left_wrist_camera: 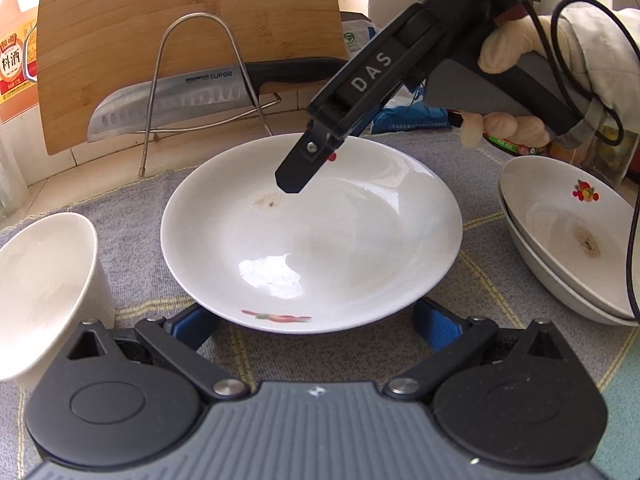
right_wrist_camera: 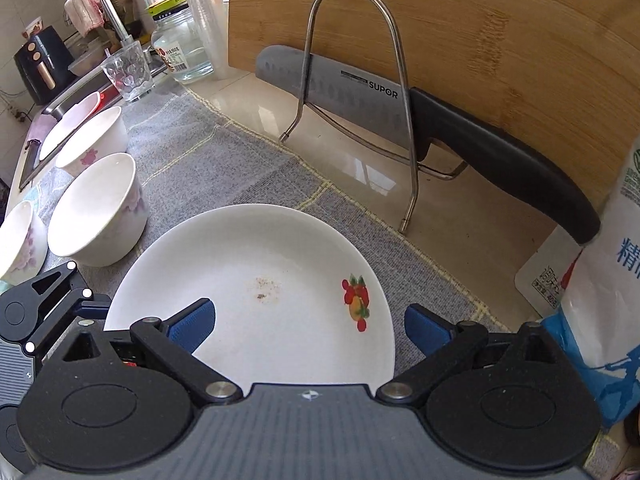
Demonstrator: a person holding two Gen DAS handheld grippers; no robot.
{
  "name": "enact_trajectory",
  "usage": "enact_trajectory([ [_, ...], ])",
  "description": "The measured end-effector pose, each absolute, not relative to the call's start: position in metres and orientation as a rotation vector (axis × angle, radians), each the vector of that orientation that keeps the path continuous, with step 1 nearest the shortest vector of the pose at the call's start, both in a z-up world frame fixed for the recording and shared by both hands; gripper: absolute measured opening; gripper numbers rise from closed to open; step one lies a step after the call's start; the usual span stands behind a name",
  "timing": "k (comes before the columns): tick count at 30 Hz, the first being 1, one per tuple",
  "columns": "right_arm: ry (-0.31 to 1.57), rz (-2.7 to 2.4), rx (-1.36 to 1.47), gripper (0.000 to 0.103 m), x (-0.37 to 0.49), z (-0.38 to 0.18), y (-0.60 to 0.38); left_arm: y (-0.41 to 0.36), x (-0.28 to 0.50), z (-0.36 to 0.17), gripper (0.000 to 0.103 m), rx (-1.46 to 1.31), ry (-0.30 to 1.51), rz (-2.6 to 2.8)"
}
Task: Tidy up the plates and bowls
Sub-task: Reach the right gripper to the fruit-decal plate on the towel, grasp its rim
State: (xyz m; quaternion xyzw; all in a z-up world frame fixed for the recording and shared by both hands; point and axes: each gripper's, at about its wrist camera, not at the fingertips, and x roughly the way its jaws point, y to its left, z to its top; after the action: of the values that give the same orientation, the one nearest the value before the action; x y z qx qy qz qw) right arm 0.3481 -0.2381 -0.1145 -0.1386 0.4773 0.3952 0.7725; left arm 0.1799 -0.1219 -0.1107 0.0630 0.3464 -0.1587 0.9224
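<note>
A white plate (left_wrist_camera: 312, 236) with a fruit print and a brown stain lies on the grey cloth (left_wrist_camera: 132, 208). My left gripper (left_wrist_camera: 312, 312) is open at the plate's near rim, and that rim hides the tips of its blue pads (left_wrist_camera: 192, 326). In the right wrist view my right gripper (right_wrist_camera: 310, 308) is open over the same plate (right_wrist_camera: 260, 280). One of its pads (right_wrist_camera: 192, 326) is above the plate and the other is outside the rim, and neither presses on it. A finger (left_wrist_camera: 304, 164) of the right gripper hangs over the plate's far side.
Two stacked white plates (left_wrist_camera: 568, 240) sit on the right and a white bowl (left_wrist_camera: 44, 280) on the left. Several flowered bowls (right_wrist_camera: 96, 208) stand further left. Behind are a wire rack (right_wrist_camera: 400, 120) with a knife (right_wrist_camera: 460, 128), a bamboo board (right_wrist_camera: 500, 40) and a bag (right_wrist_camera: 608, 280).
</note>
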Motion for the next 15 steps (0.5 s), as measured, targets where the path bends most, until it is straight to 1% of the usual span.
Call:
enact_trajectory([
  [2,1.052,0.876,-0.28,0.092,0.355,-0.117,-0.238,-0.122,0.182,-0.111,0.103,0.129,0.712,-0.328],
  [7,1.089,0.914,-0.258,0.085,0.366,-0.121,-0.237,-0.122,0.181,-0.109,0.102,0.136,0.707,-0.327],
  [15,1.112,0.97,-0.23,0.084,0.374,-0.123,-0.235,-0.121,0.181,-0.107,0.101,0.131,0.708,-0.329],
])
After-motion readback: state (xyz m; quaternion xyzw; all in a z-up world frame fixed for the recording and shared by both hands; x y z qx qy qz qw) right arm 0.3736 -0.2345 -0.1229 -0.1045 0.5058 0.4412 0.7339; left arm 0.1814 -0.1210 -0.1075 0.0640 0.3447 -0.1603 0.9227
